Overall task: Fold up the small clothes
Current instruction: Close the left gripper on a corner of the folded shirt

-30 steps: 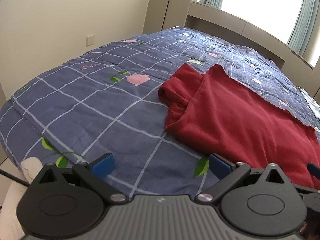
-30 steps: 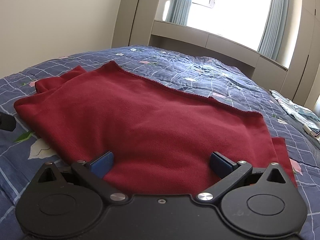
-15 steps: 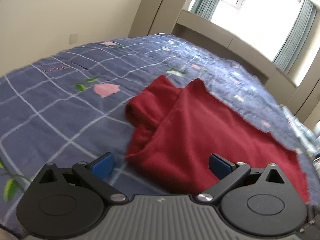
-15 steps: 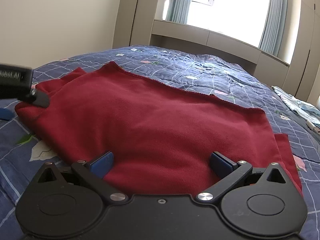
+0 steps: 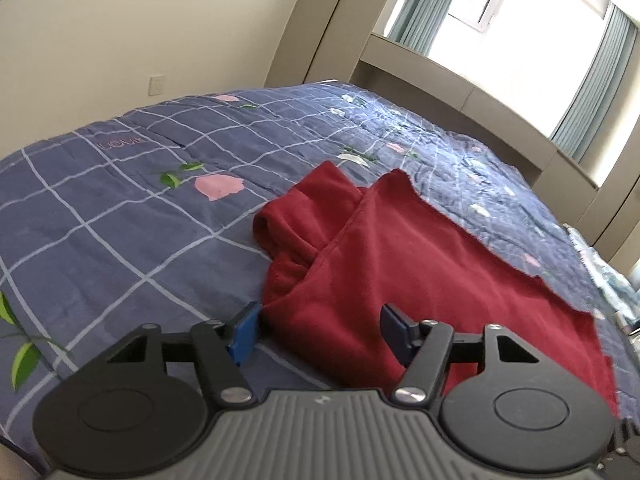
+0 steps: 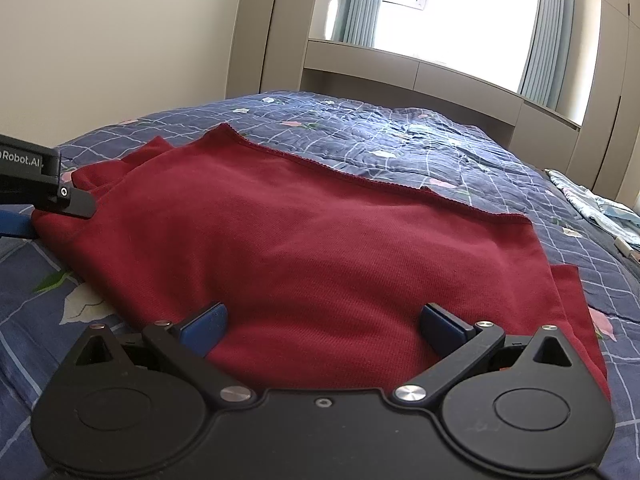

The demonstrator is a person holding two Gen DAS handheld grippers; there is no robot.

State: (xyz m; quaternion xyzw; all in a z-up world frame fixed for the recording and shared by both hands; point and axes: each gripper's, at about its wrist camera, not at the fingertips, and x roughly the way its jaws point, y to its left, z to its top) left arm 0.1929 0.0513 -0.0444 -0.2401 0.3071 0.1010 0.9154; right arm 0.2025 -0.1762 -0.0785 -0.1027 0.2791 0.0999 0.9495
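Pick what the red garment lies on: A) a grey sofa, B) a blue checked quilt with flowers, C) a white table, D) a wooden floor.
B: the red garment is spread on the blue checked quilt, whose pink flowers and green leaves show beside it.

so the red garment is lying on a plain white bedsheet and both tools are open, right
Not quite: the red garment lies on a blue checked quilt with flowers, as the left wrist view shows. The left tool and right tool are indeed open.
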